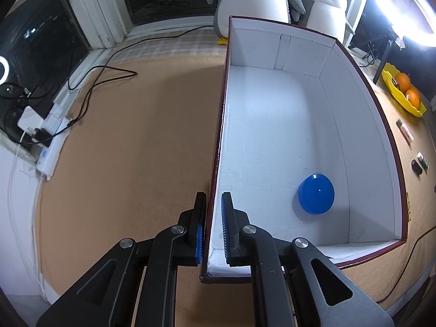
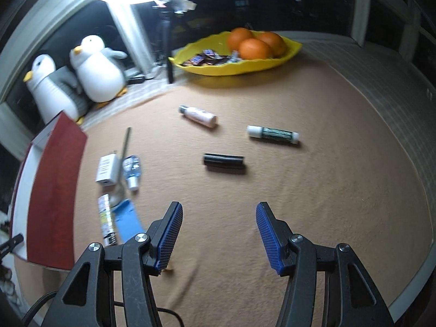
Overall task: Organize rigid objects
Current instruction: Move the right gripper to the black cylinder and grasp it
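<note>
With the left gripper (image 1: 214, 226) clamped on the box (image 1: 218, 141) wall, the right gripper (image 2: 219, 234), jaws apart and empty, could roll the black tube (image 2: 224, 161) away if it closes off-centre.

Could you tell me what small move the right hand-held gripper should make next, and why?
Probably ease forward and down over the black tube. The right hand-held gripper is open and empty, the tube lies loose just ahead, and the left hand-held gripper already steadies the box by its wall.
</note>
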The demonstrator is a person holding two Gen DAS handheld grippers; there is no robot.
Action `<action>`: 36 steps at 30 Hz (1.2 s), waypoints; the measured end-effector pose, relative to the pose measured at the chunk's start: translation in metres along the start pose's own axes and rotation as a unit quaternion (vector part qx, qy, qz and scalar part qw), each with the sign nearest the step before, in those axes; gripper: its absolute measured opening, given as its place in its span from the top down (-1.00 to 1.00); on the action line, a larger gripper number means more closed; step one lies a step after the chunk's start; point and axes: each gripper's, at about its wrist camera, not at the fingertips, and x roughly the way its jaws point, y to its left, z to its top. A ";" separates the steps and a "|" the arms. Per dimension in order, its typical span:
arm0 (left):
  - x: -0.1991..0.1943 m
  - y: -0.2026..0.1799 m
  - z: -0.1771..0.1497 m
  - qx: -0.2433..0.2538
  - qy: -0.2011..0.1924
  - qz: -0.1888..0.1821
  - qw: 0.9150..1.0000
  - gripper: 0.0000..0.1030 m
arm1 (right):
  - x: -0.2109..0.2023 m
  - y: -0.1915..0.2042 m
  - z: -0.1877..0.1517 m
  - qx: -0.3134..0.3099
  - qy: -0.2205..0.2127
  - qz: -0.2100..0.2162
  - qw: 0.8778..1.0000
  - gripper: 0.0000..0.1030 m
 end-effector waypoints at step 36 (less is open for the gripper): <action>0.006 0.000 0.000 -0.012 0.011 0.009 1.000 0.84 | 0.099 0.008 0.048 -0.012 0.046 -0.057 0.997 0.05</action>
